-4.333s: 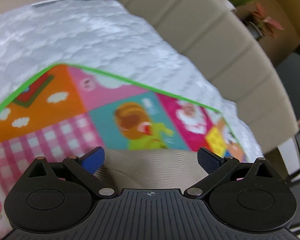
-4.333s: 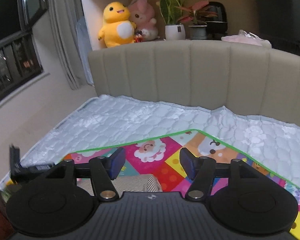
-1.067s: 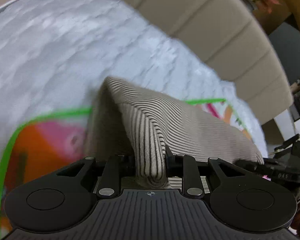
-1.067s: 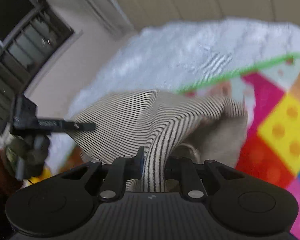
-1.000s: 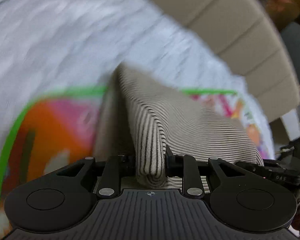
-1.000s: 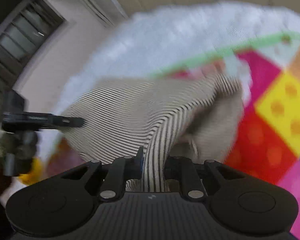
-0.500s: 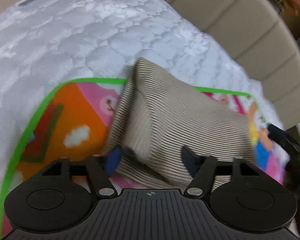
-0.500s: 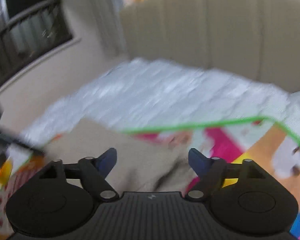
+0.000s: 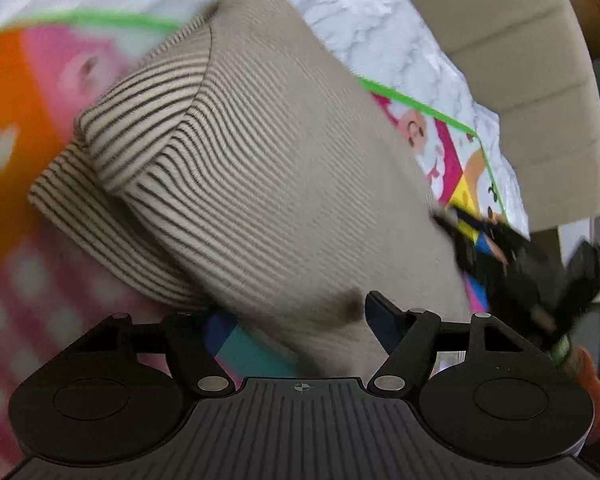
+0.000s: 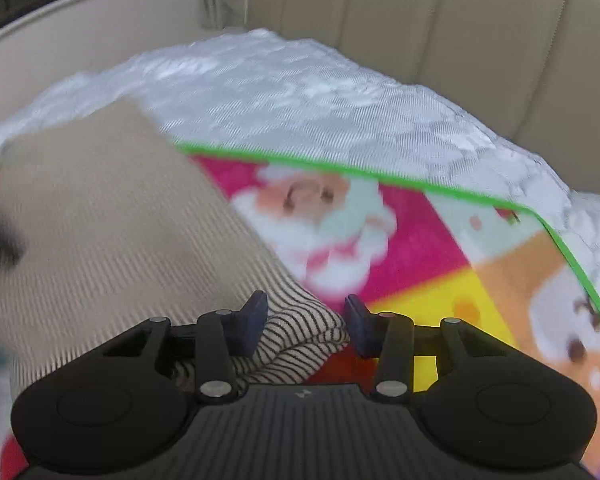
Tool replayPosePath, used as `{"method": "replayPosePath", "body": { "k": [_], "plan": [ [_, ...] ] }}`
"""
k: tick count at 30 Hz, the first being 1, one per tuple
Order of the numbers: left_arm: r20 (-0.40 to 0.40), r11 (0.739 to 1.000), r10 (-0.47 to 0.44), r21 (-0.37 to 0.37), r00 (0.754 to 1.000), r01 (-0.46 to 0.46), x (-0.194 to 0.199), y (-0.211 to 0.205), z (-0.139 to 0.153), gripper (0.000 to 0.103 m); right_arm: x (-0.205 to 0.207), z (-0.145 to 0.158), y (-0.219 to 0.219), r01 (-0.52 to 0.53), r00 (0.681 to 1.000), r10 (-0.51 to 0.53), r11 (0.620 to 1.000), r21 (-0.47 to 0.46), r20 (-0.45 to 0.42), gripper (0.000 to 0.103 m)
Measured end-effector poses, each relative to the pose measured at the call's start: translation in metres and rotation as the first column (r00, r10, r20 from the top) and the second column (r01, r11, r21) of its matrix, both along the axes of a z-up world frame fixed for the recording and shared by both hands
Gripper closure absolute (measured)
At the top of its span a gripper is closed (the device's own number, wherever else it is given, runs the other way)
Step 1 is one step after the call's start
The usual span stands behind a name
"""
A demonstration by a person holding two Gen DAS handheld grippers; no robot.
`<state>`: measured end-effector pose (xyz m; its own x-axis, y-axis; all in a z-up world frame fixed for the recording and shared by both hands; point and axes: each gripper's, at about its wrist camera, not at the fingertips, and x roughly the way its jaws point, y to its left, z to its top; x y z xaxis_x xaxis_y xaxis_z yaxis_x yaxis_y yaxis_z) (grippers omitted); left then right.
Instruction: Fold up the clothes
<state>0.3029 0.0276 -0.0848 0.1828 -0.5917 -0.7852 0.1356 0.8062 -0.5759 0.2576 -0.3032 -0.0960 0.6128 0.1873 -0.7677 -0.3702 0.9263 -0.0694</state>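
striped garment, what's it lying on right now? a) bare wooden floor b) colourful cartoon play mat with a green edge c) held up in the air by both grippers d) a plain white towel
b: the striped garment lies folded on the colourful play mat, whose green border shows against the white quilted bed cover; the left gripper and right gripper both stand open around its edge, not clamped on it.

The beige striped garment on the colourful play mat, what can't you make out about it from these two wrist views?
- Beige striped folded garment: near edge hidden behind the left gripper body, left wrist view.
- Its far half: stripes smeared by motion blur, right wrist view.
- Corner between the right gripper fingers: contact unclear.
- Colourful play mat beneath: covered by cloth.
- Garment type: not tellable.
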Motion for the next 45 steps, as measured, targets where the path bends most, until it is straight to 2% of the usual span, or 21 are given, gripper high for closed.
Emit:
{"method": "replayPosePath", "body": {
  "k": [2, 6, 8, 10, 11, 12, 13, 14, 17, 18, 21, 25, 26, 28, 31, 33, 35, 36, 41, 45],
  "plan": [
    [-0.011, 1.0, -0.015, 0.002, 1.0, 0.015, 0.005, -0.012, -0.008, 0.028, -0.026, 0.0, -0.003, -0.002, 1.0, 0.002, 1.0, -0.016, -0.004, 0.061],
    [0.133, 0.995, -0.078, 0.066, 0.988, 0.07, 0.036, -0.046, 0.003, 0.028, -0.071, 0.006, 0.016, -0.036, 0.999, 0.037, 0.998, -0.058, 0.013, 0.063],
    [0.23, 0.985, -0.111, 0.154, 0.967, 0.076, 0.047, -0.062, 0.009, 0.027, -0.083, 0.007, 0.03, -0.054, 0.999, 0.054, 0.998, -0.036, 0.004, 0.062],
    [0.299, 0.97, -0.139, 0.233, 0.944, 0.069, 0.051, -0.073, 0.013, 0.021, -0.092, 0.009, 0.033, -0.046, 0.999, 0.046, 0.999, -0.007, -0.009, 0.058],
    [0.319, 0.962, -0.149, 0.266, 0.936, 0.062, 0.05, -0.076, 0.014, 0.019, -0.093, 0.008, 0.034, -0.024, 1.0, 0.024, 1.0, 0.003, -0.01, 0.049],
    [0.339, 0.953, -0.158, 0.299, 0.927, 0.053, 0.049, -0.079, 0.015, 0.018, -0.09, 0.008, 0.032, 0.013, 1.0, -0.013, 1.0, 0.012, -0.014, 0.031],
    [0.34, 0.951, -0.161, 0.304, 0.927, 0.054, 0.041, -0.078, 0.017, 0.018, -0.085, 0.004, 0.024, 0.061, 0.997, -0.059, 0.997, 0.046, -0.047, 0.02],
    [0.339, 0.95, -0.163, 0.307, 0.927, 0.055, 0.033, -0.076, 0.019, 0.018, -0.08, 0.0, 0.016, 0.111, 0.991, -0.104, 0.991, 0.079, -0.082, 0.0],
    [0.336, 0.947, -0.169, 0.315, 0.927, 0.058, 0.007, -0.071, 0.024, 0.016, -0.066, -0.009, -0.008, 0.244, 0.961, -0.209, 0.95, 0.196, -0.183, 0.0],
    [0.335, 0.946, -0.171, 0.318, 0.927, 0.06, -0.001, -0.07, 0.026, 0.015, -0.065, -0.008, -0.01, 0.246, 0.96, -0.209, 0.947, 0.205, -0.187, 0.0],
    [0.324, 0.941, -0.193, 0.327, 0.926, 0.081, -0.028, -0.065, 0.028, 0.009, -0.067, -0.009, -0.003, 0.24, 0.963, -0.212, 0.956, 0.171, -0.166, 0.0],
    [0.284, 0.926, -0.268, 0.339, 0.921, 0.165, -0.067, -0.062, 0.022, 0.008, -0.075, -0.006, 0.001, 0.237, 0.969, -0.22, 0.958, 0.16, -0.115, 0.0],
    [0.281, 0.927, -0.266, 0.338, 0.922, 0.164, -0.069, -0.06, 0.021, 0.008, -0.077, -0.001, 0.002, 0.231, 0.972, -0.22, 0.96, 0.157, -0.087, 0.0],
    [0.278, 0.929, -0.258, 0.334, 0.925, 0.159, -0.073, -0.056, 0.019, 0.007, -0.088, 0.019, 0.008, 0.195, 0.978, -0.204, 0.966, 0.167, 0.036, 0.0],
    [0.273, 0.932, -0.247, 0.328, 0.93, 0.151, -0.079, -0.051, 0.016, 0.006, -0.099, 0.045, 0.024, 0.087, 0.973, -0.124, 0.979, 0.187, 0.193, 0.0],
    [0.27, 0.934, -0.24, 0.325, 0.933, 0.146, -0.083, -0.047, 0.014, 0.005, -0.097, 0.044, 0.04, 0.037, 0.982, -0.063, 0.989, 0.143, 0.18, 0.0],
    [0.267, 0.937, -0.232, 0.321, 0.936, 0.141, -0.087, -0.043, 0.012, 0.004, -0.092, 0.021, 0.057, 0.004, 0.997, -0.007, 0.999, 0.037, 0.08, 0.0],
    [0.265, 0.934, -0.239, 0.326, 0.934, 0.147, -0.087, -0.044, 0.012, 0.003, -0.093, 0.007, 0.061, 0.011, 0.999, -0.011, 1.0, -0.004, 0.049, 0.0],
    [0.268, 0.929, -0.246, 0.339, 0.931, 0.148, -0.088, -0.047, 0.011, 0.003, -0.09, 0.011, 0.055, 0.032, 0.999, -0.034, 0.998, 0.044, 0.035, 0.0],
    [0.265, 0.932, -0.238, 0.333, 0.934, 0.143, -0.088, -0.047, 0.01, 0.002, -0.101, 0.015, 0.061, -0.002, 0.994, 0.001, 1.0, 0.009, 0.106, 0.0]
  ]
}}
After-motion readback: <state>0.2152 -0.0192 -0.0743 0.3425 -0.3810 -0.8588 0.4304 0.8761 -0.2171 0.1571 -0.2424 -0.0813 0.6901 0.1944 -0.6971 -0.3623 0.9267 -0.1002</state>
